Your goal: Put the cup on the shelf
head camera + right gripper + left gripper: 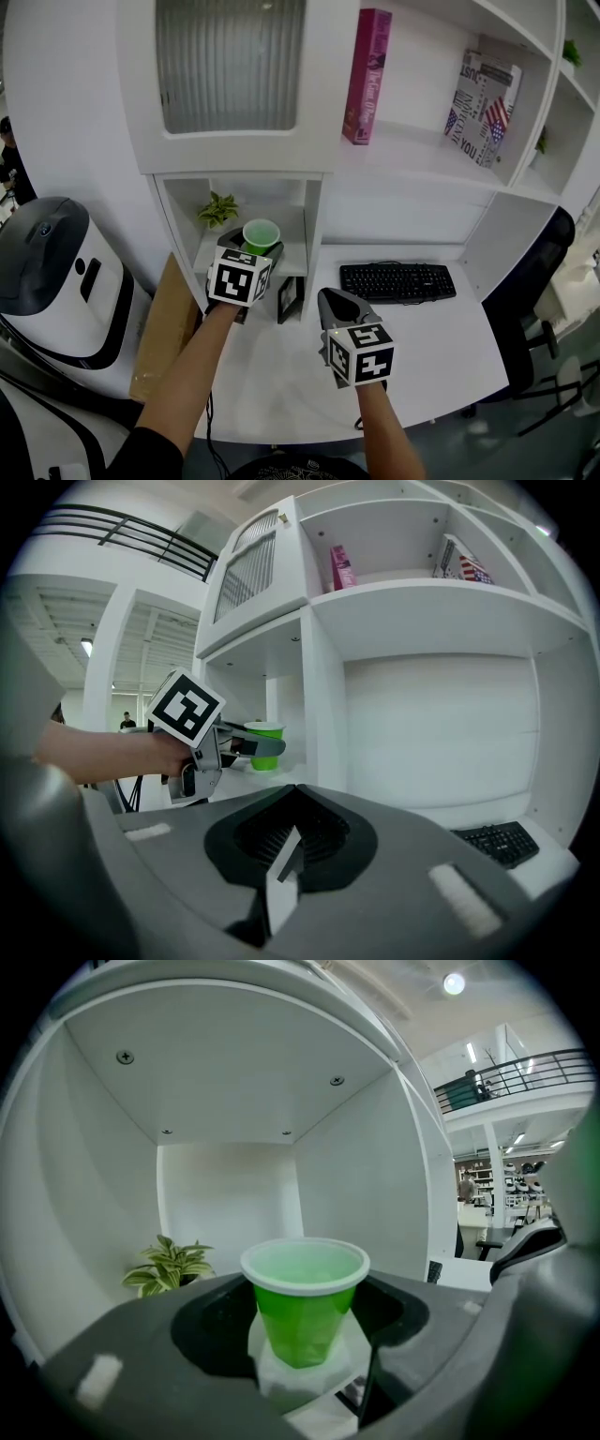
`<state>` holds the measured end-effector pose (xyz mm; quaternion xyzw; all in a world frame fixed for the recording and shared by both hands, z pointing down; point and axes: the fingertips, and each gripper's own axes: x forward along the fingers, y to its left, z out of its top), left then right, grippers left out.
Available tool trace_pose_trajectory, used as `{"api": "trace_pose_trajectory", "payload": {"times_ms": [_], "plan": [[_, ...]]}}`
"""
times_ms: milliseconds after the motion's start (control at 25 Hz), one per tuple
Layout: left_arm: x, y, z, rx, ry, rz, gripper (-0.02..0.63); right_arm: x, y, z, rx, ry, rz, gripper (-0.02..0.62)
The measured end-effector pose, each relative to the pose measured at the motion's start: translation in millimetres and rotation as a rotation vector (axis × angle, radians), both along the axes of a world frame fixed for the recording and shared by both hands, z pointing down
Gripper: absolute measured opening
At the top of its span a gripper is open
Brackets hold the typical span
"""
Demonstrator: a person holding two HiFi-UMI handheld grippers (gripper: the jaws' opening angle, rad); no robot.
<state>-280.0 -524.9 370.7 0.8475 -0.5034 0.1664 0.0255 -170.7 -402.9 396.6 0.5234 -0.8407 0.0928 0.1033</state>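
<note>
Arm outstretched, left claw point(255, 246) gripping green cup point(302, 1302), apparently inside shelf cubby point(225, 1204), right claw point(284, 855) closed, nearer body

The cup point(303, 1307) is coloured bright green, with a paler rim. Black-and-white square markers are carried on the cubes of the left gripper point(253, 249) and the right gripper point(334, 302), whose bodies are dark grey. The shelf unit point(412, 150) is finished in white. A pink book point(367, 75), a flag-printed book point(482, 105) in red, white and blue, a black keyboard point(397, 281) and a green, pale-striped plant point(217, 208) are seen.
</note>
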Motion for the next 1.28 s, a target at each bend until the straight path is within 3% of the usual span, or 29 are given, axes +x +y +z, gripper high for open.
{"api": "trace_pose_trajectory", "payload": {"times_ms": [640, 1080, 1280], "plan": [[-13.9, 11.3, 1.9, -0.022, 0.032, -0.035, 0.357, 3.7, 5.5, 9.2, -0.030, 0.004, -0.008, 0.023], [-26.5, 50.9, -1.8, -0.013, 0.087, -0.025, 0.353, 9.6, 15.0, 4.9, -0.040, 0.039, -0.023, 0.023], [-27.0, 72.2, -0.8, -0.010, 0.113, -0.019, 0.315, 16.9, 17.4, -5.0, -0.022, 0.048, -0.025, 0.023]]}}
